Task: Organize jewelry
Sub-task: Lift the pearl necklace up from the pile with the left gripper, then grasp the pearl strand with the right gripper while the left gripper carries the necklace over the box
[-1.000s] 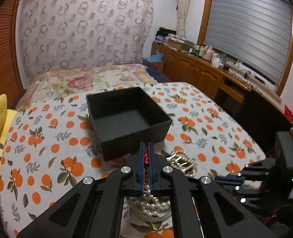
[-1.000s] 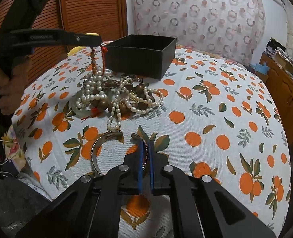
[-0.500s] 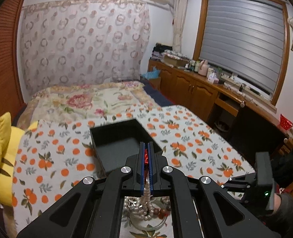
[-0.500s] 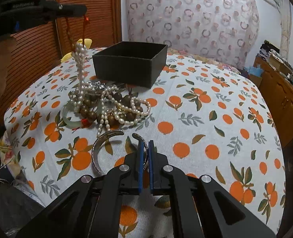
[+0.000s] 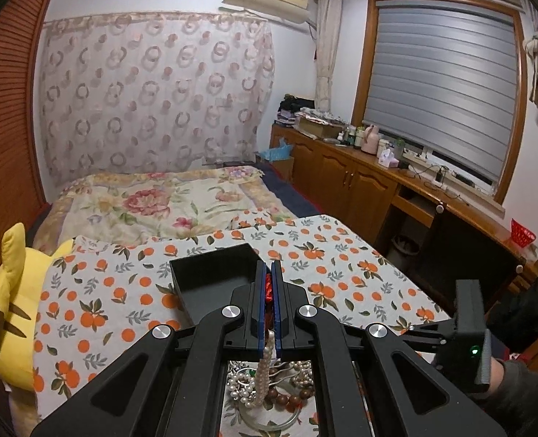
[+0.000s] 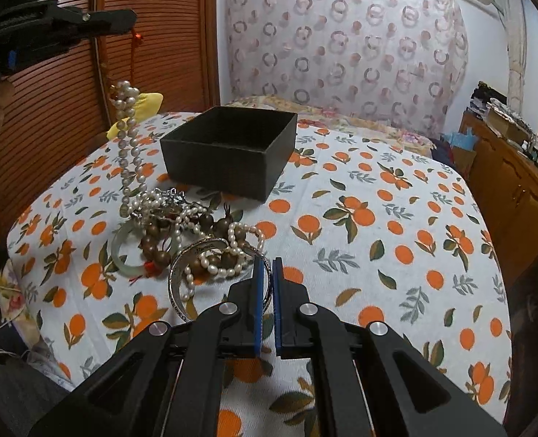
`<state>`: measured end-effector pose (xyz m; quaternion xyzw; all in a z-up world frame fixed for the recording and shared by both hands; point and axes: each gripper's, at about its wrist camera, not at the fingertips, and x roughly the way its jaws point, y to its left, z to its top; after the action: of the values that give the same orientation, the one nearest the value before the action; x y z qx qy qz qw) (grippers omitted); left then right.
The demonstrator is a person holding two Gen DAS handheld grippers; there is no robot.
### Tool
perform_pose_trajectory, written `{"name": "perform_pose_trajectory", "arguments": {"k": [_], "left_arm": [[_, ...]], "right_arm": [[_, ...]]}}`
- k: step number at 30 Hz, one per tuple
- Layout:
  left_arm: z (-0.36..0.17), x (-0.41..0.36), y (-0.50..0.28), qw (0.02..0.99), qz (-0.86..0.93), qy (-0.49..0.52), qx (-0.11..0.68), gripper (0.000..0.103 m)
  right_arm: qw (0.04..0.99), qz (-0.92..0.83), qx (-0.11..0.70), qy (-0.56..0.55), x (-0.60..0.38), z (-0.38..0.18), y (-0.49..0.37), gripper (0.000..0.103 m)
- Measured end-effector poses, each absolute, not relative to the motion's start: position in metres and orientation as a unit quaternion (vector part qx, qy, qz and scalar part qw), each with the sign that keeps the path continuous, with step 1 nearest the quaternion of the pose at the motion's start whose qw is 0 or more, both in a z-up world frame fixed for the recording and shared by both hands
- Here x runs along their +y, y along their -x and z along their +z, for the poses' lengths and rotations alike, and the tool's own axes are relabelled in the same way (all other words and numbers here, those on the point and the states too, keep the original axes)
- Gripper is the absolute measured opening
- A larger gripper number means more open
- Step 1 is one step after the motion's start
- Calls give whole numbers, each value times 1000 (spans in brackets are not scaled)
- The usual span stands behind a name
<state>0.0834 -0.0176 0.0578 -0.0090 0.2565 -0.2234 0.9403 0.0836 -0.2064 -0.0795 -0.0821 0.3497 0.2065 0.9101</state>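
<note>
Jaws on the right gripper (image 6: 265, 291) pinch the silver bangle (image 6: 181, 284) rim, only visible from the right wrist. Past it, the jewelry pile (image 6: 174, 225) on the orange-print cloth (image 6: 396, 240). Left gripper (image 5: 268, 291) is clamped on the pearl necklace (image 6: 129, 138)'s red cord, dangling near the black box (image 6: 232, 149).
</note>
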Motion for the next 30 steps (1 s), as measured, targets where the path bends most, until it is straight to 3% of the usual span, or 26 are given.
{"name": "perform_pose_trajectory", "arguments": {"k": [18, 20, 24, 30], "left_arm": [[82, -28, -80, 943, -234, 6, 236, 2], [83, -29, -80, 943, -235, 7, 235, 2], [89, -34, -81, 941, -244, 9, 234, 2], [93, -38, -82, 940, -252, 11, 232, 2]], "right_arm": [[908, 226, 347, 64, -199, -76, -92, 11], [910, 232, 340, 58, -197, -70, -93, 15], [909, 265, 318, 40, -187, -53, -94, 45], [900, 322, 292, 32, -151, -31, -104, 48]]}}
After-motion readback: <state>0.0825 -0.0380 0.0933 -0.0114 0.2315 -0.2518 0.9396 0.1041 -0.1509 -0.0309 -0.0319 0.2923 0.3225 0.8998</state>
